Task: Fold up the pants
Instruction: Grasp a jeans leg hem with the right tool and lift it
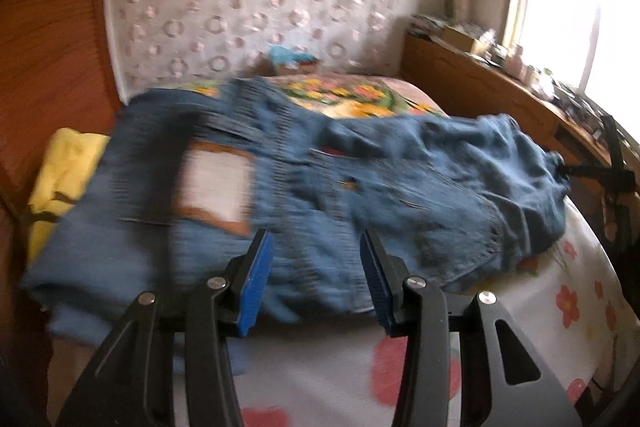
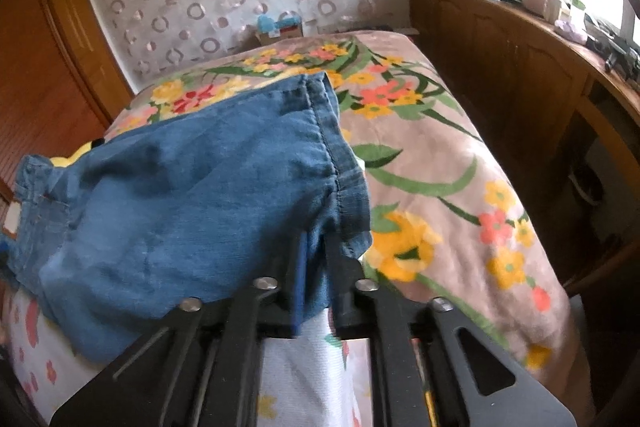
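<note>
Blue denim pants lie crumpled across the bed, their waist with a pale label patch at the left in the left wrist view. My left gripper hovers at the pants' near edge, blue pads apart and pressing on nothing. In the right wrist view the leg of the pants stretches leftward, its hemmed cuff toward the middle of the bed. My right gripper is shut on the near corner of that cuff, with denim bunched between its fingers.
A floral brown blanket covers the far half of the bed, a white sheet with red flowers the near half. A yellow cloth lies under the pants at left. A wooden cabinet with clutter runs along the right.
</note>
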Demonstrator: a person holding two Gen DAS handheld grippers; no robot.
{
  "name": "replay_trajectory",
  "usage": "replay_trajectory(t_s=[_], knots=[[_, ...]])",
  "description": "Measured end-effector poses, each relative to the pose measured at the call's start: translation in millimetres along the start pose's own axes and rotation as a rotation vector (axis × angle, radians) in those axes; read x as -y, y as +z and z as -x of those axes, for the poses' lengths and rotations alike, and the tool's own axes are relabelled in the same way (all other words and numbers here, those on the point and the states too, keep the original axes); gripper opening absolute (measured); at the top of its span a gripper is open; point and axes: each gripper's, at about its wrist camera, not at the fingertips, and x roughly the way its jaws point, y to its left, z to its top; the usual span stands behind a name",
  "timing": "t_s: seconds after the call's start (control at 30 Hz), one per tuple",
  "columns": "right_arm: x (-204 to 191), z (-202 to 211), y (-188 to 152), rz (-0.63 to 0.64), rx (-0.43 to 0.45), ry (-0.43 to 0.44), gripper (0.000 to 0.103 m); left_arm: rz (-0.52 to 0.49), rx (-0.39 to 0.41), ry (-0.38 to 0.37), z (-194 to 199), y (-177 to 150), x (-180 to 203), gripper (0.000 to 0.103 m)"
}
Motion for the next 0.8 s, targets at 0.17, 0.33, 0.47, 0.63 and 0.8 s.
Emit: replay_trajectory(t_s=[0.17, 0.33, 0.47, 0.63, 0.8], knots=[[1, -10, -3, -0.026, -0.022, 0.017, 0.067, 0.035, 0.001, 0.091, 8, -1, -38, 0.044], [-1, -25, -4, -0.02, -0.095, 0.055, 0.068, 0.073, -0.034, 0.113, -2, -6, -53, 0.044], [1, -34, -4, -0.034, -0.146, 0.088, 0.072, 0.057, -0.057, 0.102, -12, -13, -46, 0.044], [14, -40, -4, -0.116, -0.185, 0.162, 0.074, 0.048, -0.075, 0.091, -18, -17, -40, 0.044], [16, -41, -3, -0.135, -0.194, 0.211, 0.066, 0.034, -0.096, 0.084, -24, -20, -35, 0.044]])
